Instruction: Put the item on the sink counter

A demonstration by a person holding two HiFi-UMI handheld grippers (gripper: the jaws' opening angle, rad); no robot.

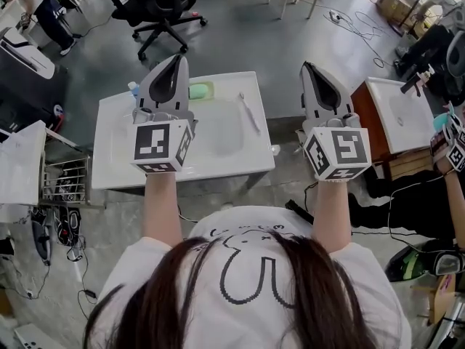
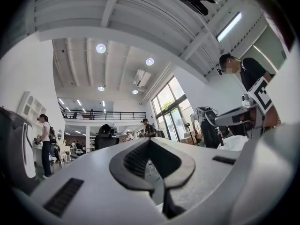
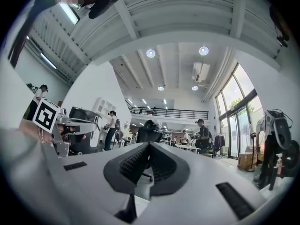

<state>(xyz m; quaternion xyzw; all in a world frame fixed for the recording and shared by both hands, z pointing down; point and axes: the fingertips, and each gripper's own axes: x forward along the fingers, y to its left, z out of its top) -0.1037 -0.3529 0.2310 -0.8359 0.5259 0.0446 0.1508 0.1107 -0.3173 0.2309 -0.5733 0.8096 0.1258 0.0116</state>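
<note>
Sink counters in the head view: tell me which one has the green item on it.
The sink counter straight ahead, beneath the left gripper: a green item lies near its far edge. The other sink counter, at the right, shows none.

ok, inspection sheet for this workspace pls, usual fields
Surface: white sink counter with a basin in the middle.
Job's things: green item at the back edge, slim white item right of the basin, small bluish item partly behind the left gripper; all lie on the counter.
Clutter: nothing seen beyond those.
Grippers: left gripper over the counter, right gripper off its right edge; both raised, jaws shut, nothing between them.
Cables: loose cables on the floor behind the counter.
Surroundings: office chair, second sink unit, wire rack, other people around.
</note>
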